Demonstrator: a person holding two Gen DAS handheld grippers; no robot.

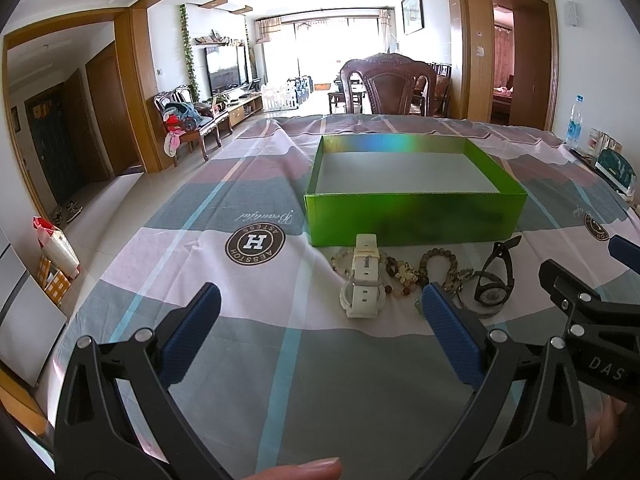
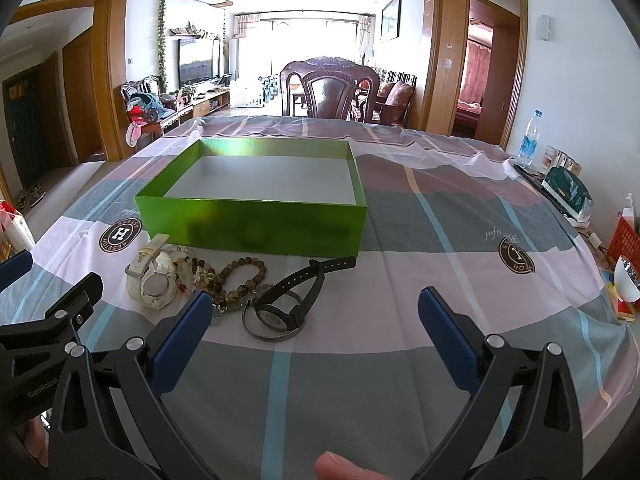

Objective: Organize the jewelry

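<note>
An empty green box [image 1: 416, 216] [image 2: 256, 224] with a white floor stands on the checked tablecloth. In front of it lies a heap of jewelry: a white watch [image 1: 362, 280] [image 2: 154, 280], a brown bead bracelet [image 1: 438, 262] [image 2: 240, 276], a pale bead bracelet [image 2: 182, 258], a black watch [image 1: 494, 280] [image 2: 296, 292] and a metal bangle [image 2: 272, 330]. My left gripper [image 1: 320, 304] is open, hovering just short of the white watch. My right gripper [image 2: 316, 312] is open too, its left finger beside the black watch. Nothing is held.
A wooden chair [image 2: 328, 88] stands at the table's far side. At the right edge are a water bottle [image 2: 530, 136], a dark green packet [image 2: 568, 190], a red basket [image 2: 624, 240] and a white bowl [image 2: 626, 284]. Each gripper shows in the other's view.
</note>
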